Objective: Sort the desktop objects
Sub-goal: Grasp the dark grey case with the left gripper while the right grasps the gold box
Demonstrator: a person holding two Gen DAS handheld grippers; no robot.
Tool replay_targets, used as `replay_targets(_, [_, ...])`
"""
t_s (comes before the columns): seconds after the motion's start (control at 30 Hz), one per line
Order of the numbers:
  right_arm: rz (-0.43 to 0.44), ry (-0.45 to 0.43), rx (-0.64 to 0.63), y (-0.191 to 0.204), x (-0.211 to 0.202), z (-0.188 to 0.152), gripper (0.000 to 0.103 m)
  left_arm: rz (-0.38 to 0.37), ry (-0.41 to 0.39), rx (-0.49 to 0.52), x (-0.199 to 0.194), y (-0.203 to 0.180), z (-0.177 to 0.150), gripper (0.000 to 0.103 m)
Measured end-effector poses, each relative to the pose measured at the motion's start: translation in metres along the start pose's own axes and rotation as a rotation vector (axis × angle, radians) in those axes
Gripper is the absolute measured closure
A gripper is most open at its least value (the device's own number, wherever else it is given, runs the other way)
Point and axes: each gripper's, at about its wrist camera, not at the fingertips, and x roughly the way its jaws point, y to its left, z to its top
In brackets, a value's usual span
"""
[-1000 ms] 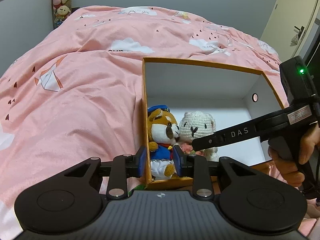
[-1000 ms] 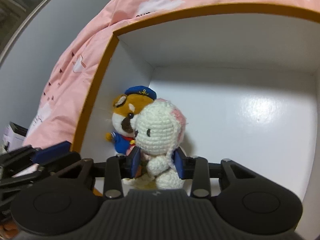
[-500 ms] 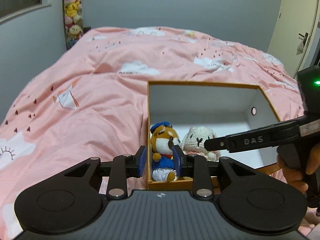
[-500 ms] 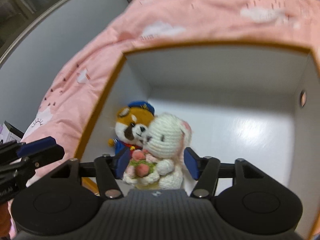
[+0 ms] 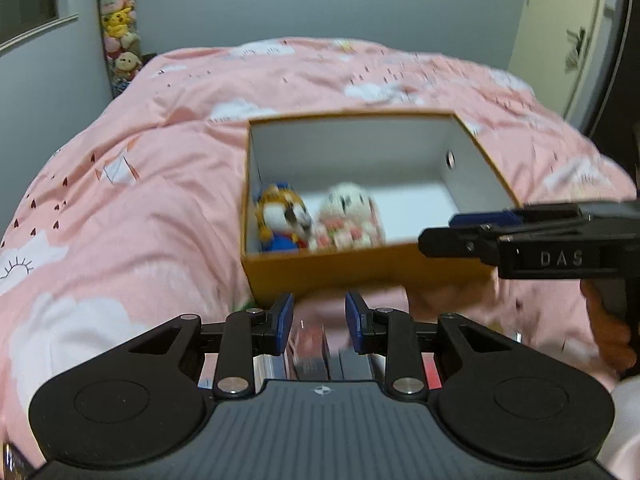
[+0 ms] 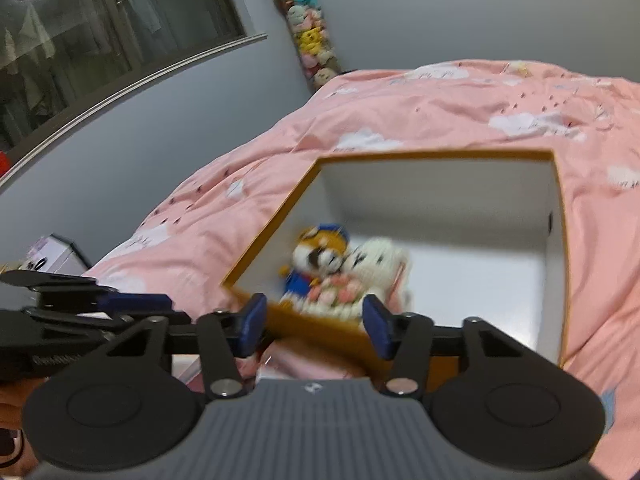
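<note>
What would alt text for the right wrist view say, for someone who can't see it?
An orange box with a white interior sits on a pink bedspread, holding a sailor-capped plush and a white crocheted plush side by side in its near-left corner. The open, empty right gripper hovers at the box's near edge, with the left gripper at lower left.

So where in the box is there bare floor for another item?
The box floor is bare right of the white crochet bunny, out to the wall with the round hole. The near-left corner is crowded: the fox plush touches the bunny.
</note>
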Motion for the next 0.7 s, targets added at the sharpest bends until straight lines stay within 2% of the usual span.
replay_targets(0.13, [-0.012,0.074,-0.002,0.008,0.005,-0.016,0.052,0.017,0.047,0.015,0.000,-0.007,-0.009,0.070])
replay_targets(0.23, [-0.048,0.121,0.030,0.005,0.003,-0.029,0.052,-0.016,0.056,0.033,-0.005,-0.013,-0.014,0.070])
replay_targets(0.33, [-0.132,0.156,0.086,-0.011,-0.004,-0.039,0.051,-0.063,0.082,0.060,-0.001,-0.025,-0.019,0.069])
replay_targets(0.5, [-0.250,0.234,0.211,-0.049,-0.017,-0.068,0.047,-0.046,0.156,0.096,0.017,-0.039,-0.031,0.068])
replay_targets(0.53, [-0.257,0.252,0.236,-0.055,-0.016,-0.073,0.048,-0.046,0.166,0.093,0.018,-0.038,-0.033,0.066])
replay_targets(0.63, [-0.257,0.279,0.251,-0.059,-0.016,-0.082,0.047,-0.039,0.181,0.068,0.022,-0.032,-0.036,0.049])
replay_targets(0.7, [-0.258,0.300,0.243,-0.057,-0.011,-0.082,0.045,-0.050,0.196,0.040,0.024,-0.025,-0.034,0.049])
